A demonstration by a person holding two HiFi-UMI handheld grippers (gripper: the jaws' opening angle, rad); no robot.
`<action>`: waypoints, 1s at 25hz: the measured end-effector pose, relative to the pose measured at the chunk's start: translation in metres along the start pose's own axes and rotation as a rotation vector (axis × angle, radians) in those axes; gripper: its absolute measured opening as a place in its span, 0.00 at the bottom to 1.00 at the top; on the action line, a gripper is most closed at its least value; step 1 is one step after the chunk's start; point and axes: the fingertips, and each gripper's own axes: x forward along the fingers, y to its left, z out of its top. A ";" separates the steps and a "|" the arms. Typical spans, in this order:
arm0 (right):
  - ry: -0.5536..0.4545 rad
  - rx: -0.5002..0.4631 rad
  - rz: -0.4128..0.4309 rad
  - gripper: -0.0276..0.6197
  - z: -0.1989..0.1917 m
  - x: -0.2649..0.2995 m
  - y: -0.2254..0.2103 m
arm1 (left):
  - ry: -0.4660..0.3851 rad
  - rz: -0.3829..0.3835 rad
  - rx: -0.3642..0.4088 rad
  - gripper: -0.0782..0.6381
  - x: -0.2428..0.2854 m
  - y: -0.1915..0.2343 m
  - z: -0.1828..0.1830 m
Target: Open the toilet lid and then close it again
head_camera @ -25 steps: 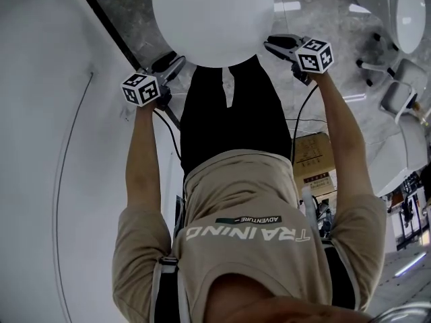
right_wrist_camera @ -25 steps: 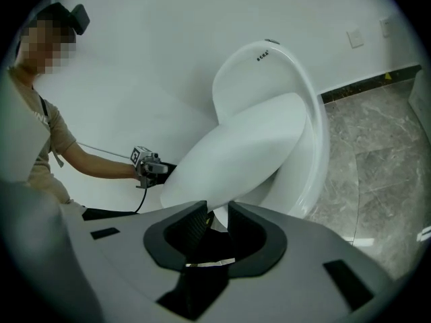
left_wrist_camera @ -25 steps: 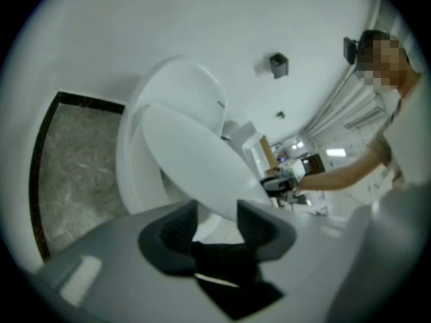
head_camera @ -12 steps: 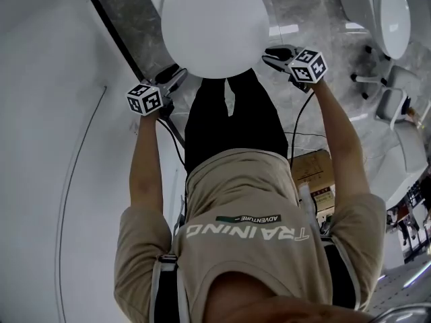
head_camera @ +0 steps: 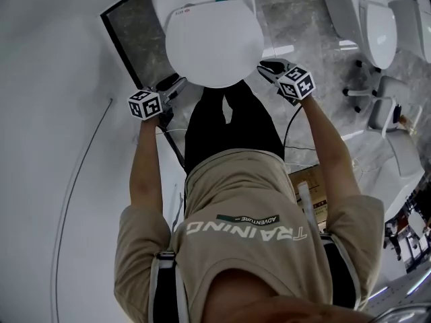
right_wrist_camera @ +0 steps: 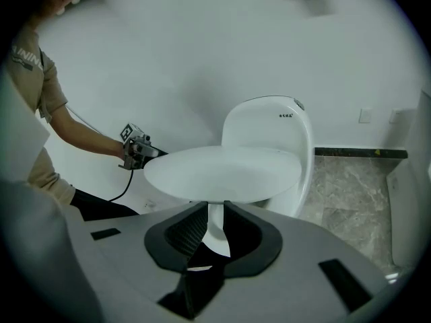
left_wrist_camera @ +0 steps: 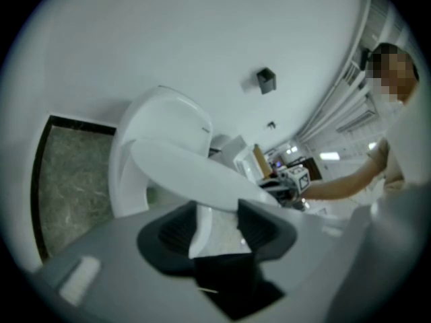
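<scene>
Toilet lid [head_camera: 214, 42]: white oval, partly raised. Its back end sits at the toilet's upright rear part and its front edge is lifted clear, held between the two grippers.
Left gripper [left_wrist_camera: 217, 222]: at the lid's left front edge. Its jaws stand wide and have just been opening. The lid's rim runs between them, against one pad, with a gap showing to the other — no clamp.
Right gripper [right_wrist_camera: 214, 215]: at the lid's right front edge. Its jaws have just been closing, and both pads sit on the thin rim, which fills the gap between them.
Toilet [right_wrist_camera: 269, 123]: white, backed against a white wall, with a small logo near its top.
Floor [head_camera: 135, 39]: a grey marbled slab with a dark border lies beside the toilet's base.
Person: stands facing the toilet's front in a beige shirt [head_camera: 249, 207] and dark trousers, both arms stretched forward — one to each side of the lid.
Other fixtures [head_camera: 377, 25]: more white toilets stand well apart, off to the right.
</scene>
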 end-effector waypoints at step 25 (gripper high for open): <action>-0.123 0.004 -0.034 0.15 0.124 -0.046 -0.023 | -0.168 0.005 0.004 0.39 -0.019 -0.047 0.130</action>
